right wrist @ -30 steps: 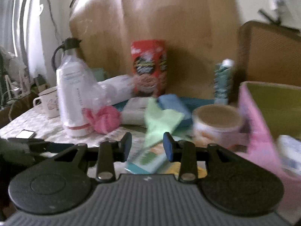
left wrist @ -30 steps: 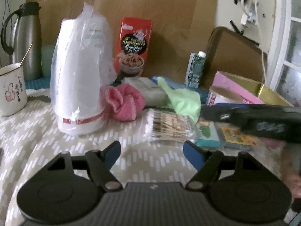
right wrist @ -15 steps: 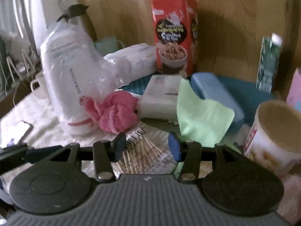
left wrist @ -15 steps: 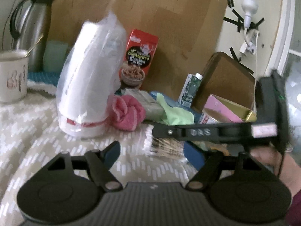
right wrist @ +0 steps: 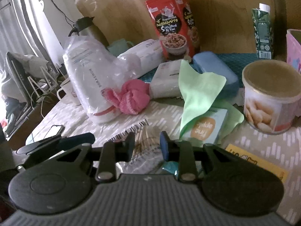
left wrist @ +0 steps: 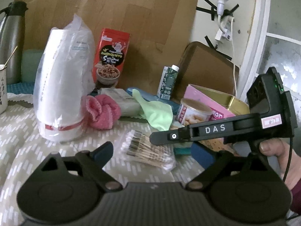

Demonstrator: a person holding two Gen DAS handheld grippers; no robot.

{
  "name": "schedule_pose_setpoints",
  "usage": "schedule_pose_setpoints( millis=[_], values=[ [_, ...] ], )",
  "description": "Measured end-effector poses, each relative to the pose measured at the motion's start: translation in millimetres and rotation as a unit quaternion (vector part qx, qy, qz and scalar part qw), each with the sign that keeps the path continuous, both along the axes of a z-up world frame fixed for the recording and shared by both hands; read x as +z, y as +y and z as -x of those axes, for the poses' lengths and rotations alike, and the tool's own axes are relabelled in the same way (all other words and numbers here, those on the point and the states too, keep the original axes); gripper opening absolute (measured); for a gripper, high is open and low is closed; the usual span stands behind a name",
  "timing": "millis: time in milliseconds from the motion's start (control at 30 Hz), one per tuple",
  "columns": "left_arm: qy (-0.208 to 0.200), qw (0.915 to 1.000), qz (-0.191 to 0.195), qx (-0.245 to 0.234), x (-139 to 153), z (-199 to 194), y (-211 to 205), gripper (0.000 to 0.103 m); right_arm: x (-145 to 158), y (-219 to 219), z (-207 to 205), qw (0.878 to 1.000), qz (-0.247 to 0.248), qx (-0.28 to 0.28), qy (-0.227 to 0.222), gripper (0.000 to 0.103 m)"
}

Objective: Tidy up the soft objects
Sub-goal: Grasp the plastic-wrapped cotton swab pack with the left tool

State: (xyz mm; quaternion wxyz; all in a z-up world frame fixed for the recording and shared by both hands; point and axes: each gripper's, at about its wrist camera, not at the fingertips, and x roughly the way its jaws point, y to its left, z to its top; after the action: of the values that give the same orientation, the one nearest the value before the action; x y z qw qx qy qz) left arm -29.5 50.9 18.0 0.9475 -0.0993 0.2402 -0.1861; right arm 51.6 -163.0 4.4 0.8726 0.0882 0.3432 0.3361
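A pink knitted cloth (left wrist: 102,111) (right wrist: 129,98) lies bunched against a stack of white cups in a plastic bag (left wrist: 62,94) (right wrist: 90,79). A light green cloth (left wrist: 157,113) (right wrist: 197,94) lies draped over a small box. A clear bag of cotton swabs (left wrist: 148,150) (right wrist: 139,141) lies in front of both. My left gripper (left wrist: 152,152) is open and empty, just short of the swab bag. My right gripper (right wrist: 147,144) is open and empty, low over the swab bag; its body shows from the side in the left wrist view (left wrist: 216,130).
A red cereal box (left wrist: 112,56), a green carton (left wrist: 168,81), a snack can (right wrist: 270,98), a pink box (left wrist: 212,103), a blue case (right wrist: 214,71), a tissue pack (right wrist: 165,81), a mug (right wrist: 68,92) and a thermos (left wrist: 11,45) crowd the table. A phone (right wrist: 54,130) lies left.
My right gripper has moved forward and down over the swab bag and now crosses the left wrist view. My left gripper has risen and pulled back a little.
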Motion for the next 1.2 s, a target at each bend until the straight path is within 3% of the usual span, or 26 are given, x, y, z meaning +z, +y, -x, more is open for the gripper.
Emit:
schedule_pose_setpoints(
  millis=[133, 267, 400, 500, 733, 967, 1033, 1100, 1200],
  values=[
    [0.000, 0.9987, 0.029, 0.042, -0.9, 1.4, 14.4, 0.093, -4.4, -4.0, -11.7, 0.999, -0.031, -0.017, 0.034, 0.033],
    [0.023, 0.9904, 0.079, 0.111, -4.8, -2.9, 36.2, 0.093, -8.9, -12.7, -19.1, 0.995, -0.073, -0.032, 0.067, 0.033],
    [0.050, 0.9796, 0.125, 0.149, -11.7, -10.2, 54.4, 0.093, -8.2, -13.6, -15.0, 0.996, -0.069, -0.022, 0.061, 0.033],
    [0.063, 0.9764, 0.143, 0.148, -14.6, -15.2, 60.7, 0.093, -6.2, -9.2, -5.8, 0.998, -0.045, 0.007, 0.039, 0.035],
    [0.055, 0.9827, 0.110, 0.138, -11.9, -14.7, 50.2, 0.093, -0.8, 15.1, 33.1, 0.996, 0.038, 0.076, -0.040, 0.039],
    [0.051, 0.9879, 0.085, 0.119, -9.9, -14.2, 39.7, 0.093, -2.2, 6.7, 73.3, 0.995, 0.034, 0.074, -0.062, 0.042],
    [0.055, 0.9882, 0.085, 0.114, -10.2, -15.6, 39.9, 0.093, 0.2, -0.8, 84.1, 0.996, 0.018, 0.056, -0.070, 0.065],
    [0.058, 0.9883, 0.085, 0.112, -10.1, -16.9, 39.8, 0.093, 0.3, -9.7, 95.6, 0.996, 0.007, 0.046, -0.078, 0.072],
    [0.061, 0.9889, 0.086, 0.105, -10.9, -17.6, 40.4, 0.093, -1.3, -12.5, 108.2, 0.995, 0.019, 0.044, -0.086, 0.075]
  ],
)
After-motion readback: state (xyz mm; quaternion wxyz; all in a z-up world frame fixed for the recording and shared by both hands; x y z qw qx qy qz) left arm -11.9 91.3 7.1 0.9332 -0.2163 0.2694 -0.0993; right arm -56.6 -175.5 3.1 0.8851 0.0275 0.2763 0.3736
